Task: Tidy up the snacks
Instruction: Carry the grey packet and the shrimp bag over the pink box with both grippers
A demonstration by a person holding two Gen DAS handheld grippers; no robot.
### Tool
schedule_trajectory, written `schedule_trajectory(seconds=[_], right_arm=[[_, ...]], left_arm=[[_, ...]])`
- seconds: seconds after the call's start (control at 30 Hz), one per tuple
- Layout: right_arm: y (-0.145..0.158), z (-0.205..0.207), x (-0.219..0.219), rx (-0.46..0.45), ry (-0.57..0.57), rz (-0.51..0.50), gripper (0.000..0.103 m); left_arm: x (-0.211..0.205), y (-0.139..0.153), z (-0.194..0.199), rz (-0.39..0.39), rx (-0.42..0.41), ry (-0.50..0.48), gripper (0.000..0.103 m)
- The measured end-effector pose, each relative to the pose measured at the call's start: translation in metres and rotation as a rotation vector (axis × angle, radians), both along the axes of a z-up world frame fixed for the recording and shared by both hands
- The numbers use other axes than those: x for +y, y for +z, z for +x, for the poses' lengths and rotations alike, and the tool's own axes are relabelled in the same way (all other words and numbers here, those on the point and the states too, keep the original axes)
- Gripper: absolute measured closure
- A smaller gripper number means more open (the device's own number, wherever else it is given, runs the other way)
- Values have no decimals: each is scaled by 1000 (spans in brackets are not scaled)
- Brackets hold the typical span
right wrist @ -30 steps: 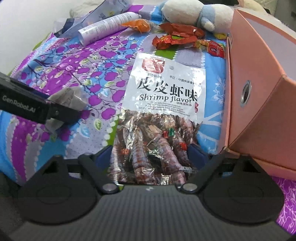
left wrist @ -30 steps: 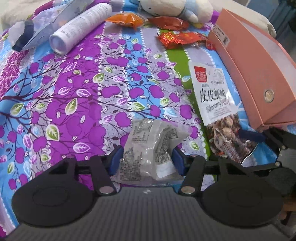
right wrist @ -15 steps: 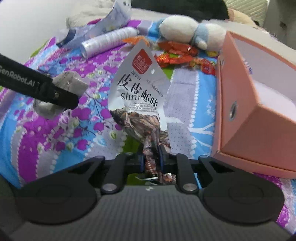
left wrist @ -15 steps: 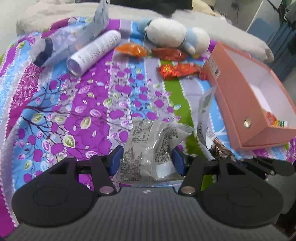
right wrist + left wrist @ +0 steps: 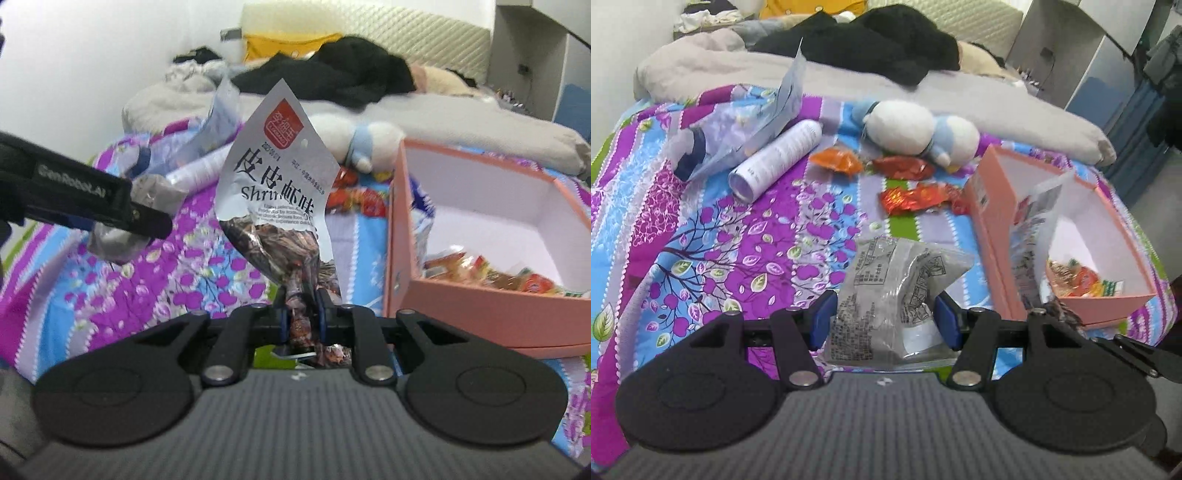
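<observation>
My left gripper (image 5: 884, 321) is shut on a clear grey printed snack packet (image 5: 894, 291), held above the purple flowered bedspread (image 5: 738, 251). My right gripper (image 5: 303, 319) is shut on the lower end of a white shrimp-flavour bag (image 5: 277, 184), which stands upright above its jaws. An open pink box (image 5: 480, 314) lies just right of that bag, with several small snack packets (image 5: 491, 277) in its near corner. In the left wrist view the box (image 5: 993, 210) is at the right, with the shrimp bag's back (image 5: 1030, 229) in front of it.
Red and orange snack packets (image 5: 916, 195) (image 5: 836, 160) lie on the bedspread near a white and blue plush toy (image 5: 916, 129). A white tube (image 5: 775, 162) and a pale blue pouch (image 5: 738, 133) lie at the far left. A grey duvet and black clothes fill the far end.
The right gripper closed on the shrimp bag and lifted it off the bedspread until it stood upright. Both grippers rose with their packets, so the open box's inside came into view.
</observation>
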State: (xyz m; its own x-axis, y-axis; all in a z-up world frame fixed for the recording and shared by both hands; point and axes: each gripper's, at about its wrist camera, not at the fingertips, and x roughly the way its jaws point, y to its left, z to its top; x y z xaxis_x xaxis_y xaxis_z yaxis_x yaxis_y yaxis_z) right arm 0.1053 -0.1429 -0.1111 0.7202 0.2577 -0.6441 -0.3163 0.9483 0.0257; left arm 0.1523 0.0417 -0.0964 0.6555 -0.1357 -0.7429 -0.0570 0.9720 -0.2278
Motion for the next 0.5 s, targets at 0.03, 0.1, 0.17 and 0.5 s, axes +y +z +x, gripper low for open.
schedule_trajectory(seconds=[0.03,0.1,0.17,0.5], right_arm=[[6,-4,-3,-7,-6,4,85],[16,-10,-8,-17,-12,20,85],[26,-18,-12,-28,-25,32,85],[55,-43,-43,-56,-64,59,85]], left_arm=[[-2,5,-3,-7,-5,2,40],[-5,17,-9,-23,-13,6,40],[-10,27,-15,-31,-31,-9,40],[-46,48,-30,-64,-71,-57,40]])
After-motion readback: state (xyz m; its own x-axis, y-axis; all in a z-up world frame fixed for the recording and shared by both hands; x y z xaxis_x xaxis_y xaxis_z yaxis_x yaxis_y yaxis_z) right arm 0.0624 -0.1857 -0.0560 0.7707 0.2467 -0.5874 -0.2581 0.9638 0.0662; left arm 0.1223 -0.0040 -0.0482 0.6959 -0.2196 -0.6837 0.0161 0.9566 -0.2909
